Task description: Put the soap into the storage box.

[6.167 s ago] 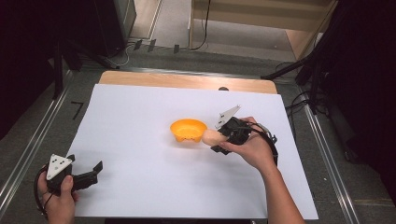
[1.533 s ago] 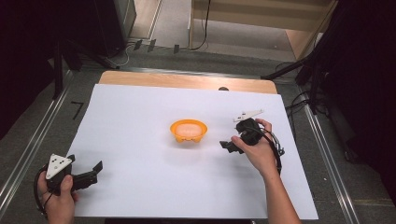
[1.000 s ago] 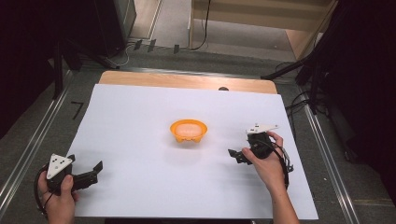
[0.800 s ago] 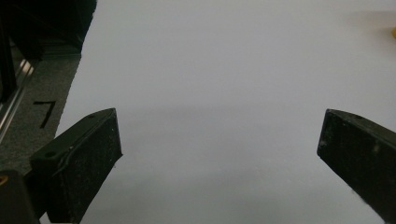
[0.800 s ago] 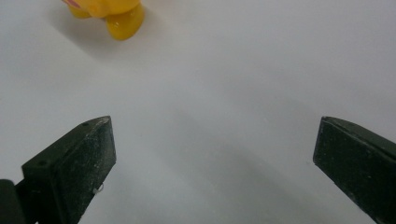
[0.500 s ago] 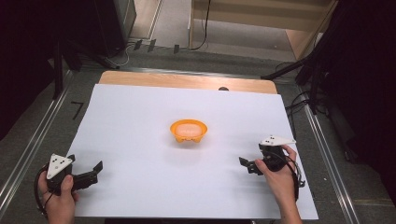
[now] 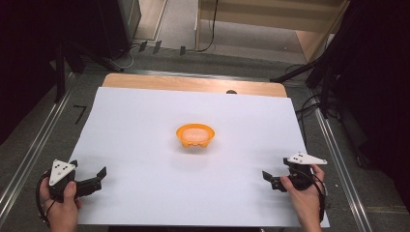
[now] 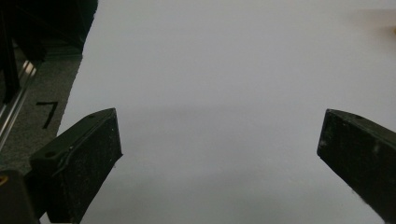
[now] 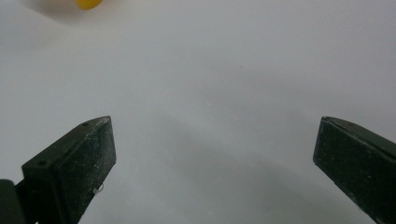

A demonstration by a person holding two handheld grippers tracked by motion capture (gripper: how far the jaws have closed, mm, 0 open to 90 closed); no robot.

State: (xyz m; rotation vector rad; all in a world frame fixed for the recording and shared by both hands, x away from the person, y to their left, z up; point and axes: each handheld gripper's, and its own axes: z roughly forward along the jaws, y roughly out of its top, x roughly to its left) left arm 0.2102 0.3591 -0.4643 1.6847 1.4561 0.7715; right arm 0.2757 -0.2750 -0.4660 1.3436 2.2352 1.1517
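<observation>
Two hand-held grippers rest low at the near edge of the table point(image 7: 145, 121), each released and grasping nothing: the left hand-held gripper point(image 7: 96, 179) and the right hand-held gripper point(image 7: 269, 180) both point inward with jaws spread wide over bare white sheet. Parked this far out, they look to be at rest, with no reach in hand. The bowl point(image 7: 195, 137) stands upright ahead of both, well apart from each, roughly midway between them; it lies forward and to the right of the left one, forward and to the left of the right one. A pale item point(image 7: 194, 133) sits inside it, probably already placed there.
</observation>
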